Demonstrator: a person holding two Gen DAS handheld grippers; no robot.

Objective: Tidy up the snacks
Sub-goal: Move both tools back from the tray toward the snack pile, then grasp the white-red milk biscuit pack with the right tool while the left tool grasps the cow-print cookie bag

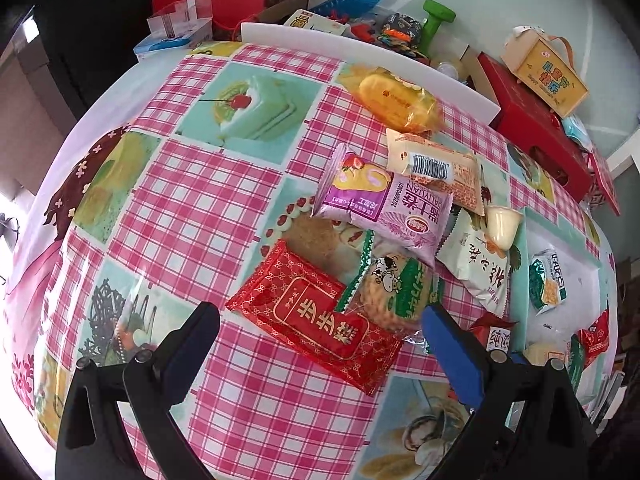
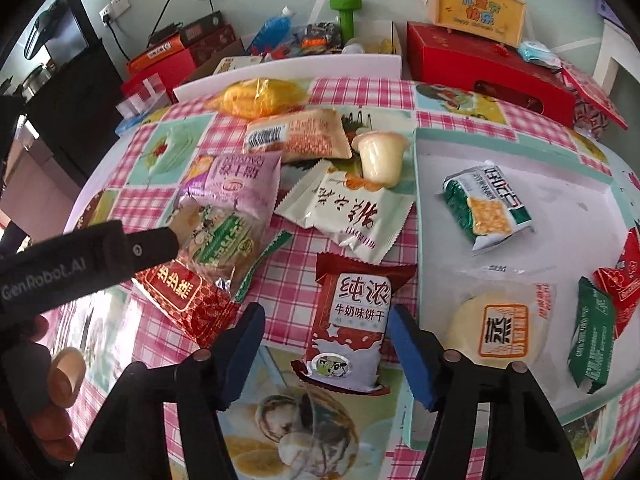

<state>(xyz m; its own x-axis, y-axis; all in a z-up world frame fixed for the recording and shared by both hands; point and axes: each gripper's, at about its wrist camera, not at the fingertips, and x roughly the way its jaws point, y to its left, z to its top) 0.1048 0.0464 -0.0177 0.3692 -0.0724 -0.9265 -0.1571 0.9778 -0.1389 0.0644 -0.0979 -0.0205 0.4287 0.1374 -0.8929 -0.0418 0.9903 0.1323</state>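
Observation:
Several snack packets lie in a loose pile on the checked tablecloth (image 1: 208, 184). My left gripper (image 1: 320, 328) is open, its fingers either side of a red patterned packet (image 1: 316, 312) with a green cow-print biscuit pack (image 1: 396, 288) beside it. My right gripper (image 2: 326, 344) is open around a red-and-white milk biscuit packet (image 2: 352, 320) lying flat. A purple packet (image 2: 236, 184), a white packet (image 2: 352, 208), a jelly cup (image 2: 378, 156) and a yellow packet (image 2: 260, 96) lie further back. A pale tray (image 2: 568, 168) on the right holds a green cracker pack (image 2: 488, 208), a round cake (image 2: 500, 328) and other packets.
Red gift boxes (image 2: 488, 68), a yellow carry box (image 2: 476, 4), a green dumbbell (image 2: 346, 14), a blue bottle (image 2: 272, 32) and clutter crowd the far side behind a white board (image 2: 288, 70). The left gripper's body (image 2: 88, 264) reaches into the right wrist view at left.

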